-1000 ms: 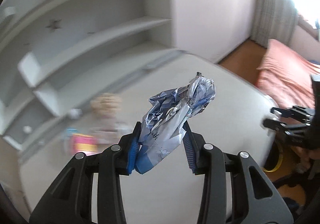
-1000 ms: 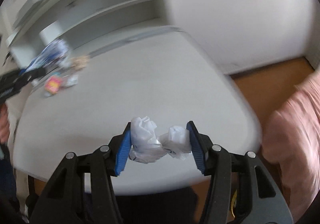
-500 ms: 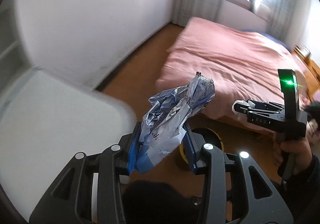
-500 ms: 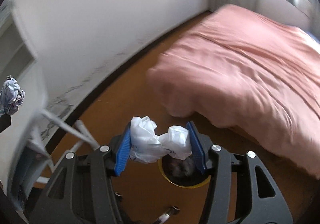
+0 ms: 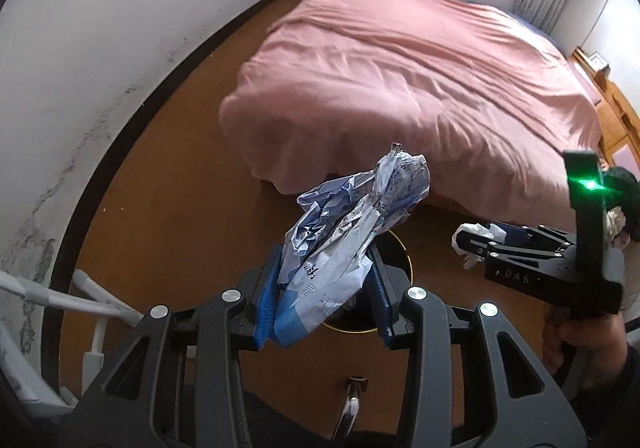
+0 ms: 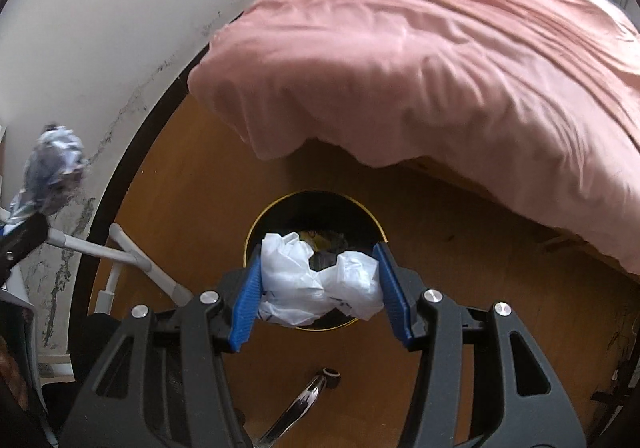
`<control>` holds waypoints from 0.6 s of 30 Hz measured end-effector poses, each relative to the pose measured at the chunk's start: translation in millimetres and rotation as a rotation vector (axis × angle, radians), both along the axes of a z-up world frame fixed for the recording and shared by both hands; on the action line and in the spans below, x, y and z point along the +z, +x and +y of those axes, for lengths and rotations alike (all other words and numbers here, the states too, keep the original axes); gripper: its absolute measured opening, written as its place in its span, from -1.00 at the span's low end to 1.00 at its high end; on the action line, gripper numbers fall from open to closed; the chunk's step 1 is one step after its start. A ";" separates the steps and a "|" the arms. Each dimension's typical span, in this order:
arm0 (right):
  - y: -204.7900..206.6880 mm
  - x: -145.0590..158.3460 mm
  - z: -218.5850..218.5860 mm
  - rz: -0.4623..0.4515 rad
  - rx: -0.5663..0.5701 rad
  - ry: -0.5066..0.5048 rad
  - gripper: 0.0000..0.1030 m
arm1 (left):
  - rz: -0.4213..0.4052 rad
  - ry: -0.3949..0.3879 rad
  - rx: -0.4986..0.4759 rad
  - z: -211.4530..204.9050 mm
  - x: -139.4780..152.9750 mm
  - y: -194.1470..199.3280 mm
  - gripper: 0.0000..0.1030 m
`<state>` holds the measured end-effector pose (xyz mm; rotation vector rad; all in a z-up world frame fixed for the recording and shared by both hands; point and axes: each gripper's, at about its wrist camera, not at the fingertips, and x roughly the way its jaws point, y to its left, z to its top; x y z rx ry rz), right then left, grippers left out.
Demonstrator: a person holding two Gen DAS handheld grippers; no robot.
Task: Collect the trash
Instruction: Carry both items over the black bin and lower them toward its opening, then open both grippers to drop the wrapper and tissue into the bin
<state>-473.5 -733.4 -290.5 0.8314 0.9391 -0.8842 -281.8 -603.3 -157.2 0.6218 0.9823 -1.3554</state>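
My left gripper is shut on a crumpled blue-and-silver wrapper, held above the floor near the trash bin, a round black bin with a yellow rim. My right gripper is shut on a crumpled white plastic bag, right above the bin, which holds some trash. The right gripper also shows in the left wrist view, at the right. The wrapper also shows at the left edge of the right wrist view.
A bed with a pink cover stands just beyond the bin. White wall with a dark baseboard runs on the left. White table legs stand left of the bin. A chrome chair leg lies below. The floor is brown wood.
Both grippers swung from the white table to the floor beside the bed, each still holding its trash. The right gripper now hangs over the bin.
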 end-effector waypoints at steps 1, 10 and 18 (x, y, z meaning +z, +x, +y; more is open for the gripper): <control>0.7 -3.1 -0.9 0.001 0.003 0.006 0.04 | 0.002 0.013 -0.005 -2.8 -6.3 -2.0 -0.24; 2.5 -14.4 -9.3 -0.003 -0.005 0.026 0.12 | 0.042 0.110 -0.030 -26.2 -48.5 -14.8 -0.24; -6.8 -7.0 -12.8 -0.033 -0.057 0.004 0.33 | 0.046 0.146 -0.065 -43.1 -66.6 -29.1 -0.23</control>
